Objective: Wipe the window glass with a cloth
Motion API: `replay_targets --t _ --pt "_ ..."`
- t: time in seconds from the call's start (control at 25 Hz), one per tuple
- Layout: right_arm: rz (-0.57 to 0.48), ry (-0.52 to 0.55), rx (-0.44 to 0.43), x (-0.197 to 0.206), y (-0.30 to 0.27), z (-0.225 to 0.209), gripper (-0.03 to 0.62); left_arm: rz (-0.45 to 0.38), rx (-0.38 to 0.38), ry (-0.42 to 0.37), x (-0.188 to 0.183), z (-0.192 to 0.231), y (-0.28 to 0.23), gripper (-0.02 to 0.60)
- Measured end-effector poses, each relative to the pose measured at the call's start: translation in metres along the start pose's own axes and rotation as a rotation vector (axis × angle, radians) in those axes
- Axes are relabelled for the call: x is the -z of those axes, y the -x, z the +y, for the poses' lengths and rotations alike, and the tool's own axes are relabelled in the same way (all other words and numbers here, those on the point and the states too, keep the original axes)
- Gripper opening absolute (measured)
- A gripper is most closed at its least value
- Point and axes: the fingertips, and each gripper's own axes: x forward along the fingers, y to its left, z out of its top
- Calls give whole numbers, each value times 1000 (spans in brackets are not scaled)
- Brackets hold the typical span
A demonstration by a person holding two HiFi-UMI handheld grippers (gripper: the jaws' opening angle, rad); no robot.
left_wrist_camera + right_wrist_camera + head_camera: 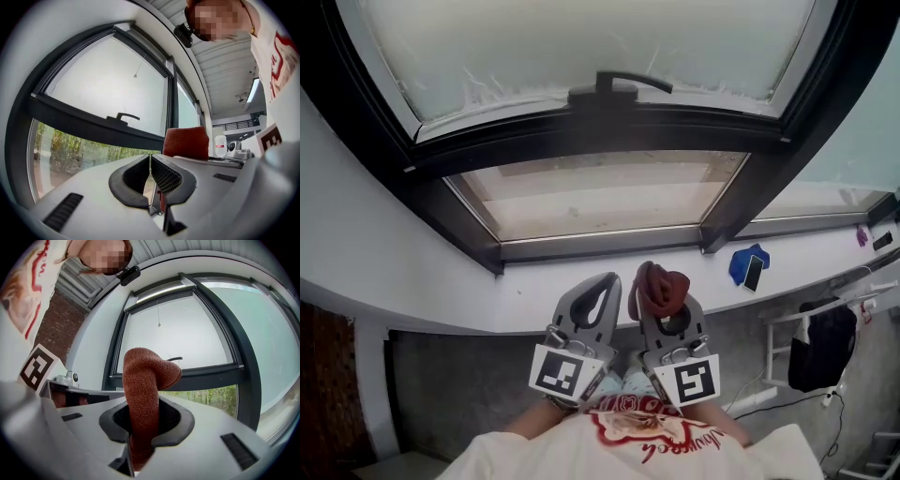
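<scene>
Window glass stood far ahead; right gripper pinched the cloth, left gripper closed empty. Pressed hard, that cloth might have slipped.

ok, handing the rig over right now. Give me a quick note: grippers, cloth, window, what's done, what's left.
Left gripper: shut, nothing between its jaws.
Right gripper: shut on the red-brown cloth, which sticks up out of the jaws.
Both are held low by the person's torso, below the sill and apart from the window glass.
Done: cloth is in hand. The cloth is not touching the glass.
Left: lift the right gripper, press the cloth to the glass and wipe, probably working around the window handle.
</scene>
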Motion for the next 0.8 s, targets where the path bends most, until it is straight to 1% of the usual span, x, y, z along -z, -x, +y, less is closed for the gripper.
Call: replay_targets --t 0.2,0.36,0.4,0.52,0.64,0.72,0.8 --pt "-7 -28 -13 -3 -19 -21 84 -12 5 13 -1 1 -29 21" --pt "2 23 -52 -2 -24 -34 84 -13 6 17 -1 -2 -45 21" --pt "2 25 -50 -2 -25 -37 84 -9 7 17 0 -2 -48 21" --pt "1 -4 -5 0 -25 -48 84 -7 21 24 4 -7 -54 21" --pt "18 -2 24 6 -22 -59 84 -4 41 32 10 -11 -61 21" --pt "31 9 40 12 -20 -68 84 8 55 45 16 -14 -67 21" --pt "46 51 48 18 -17 -81 84 18 72 46 23 -17 -73 21"
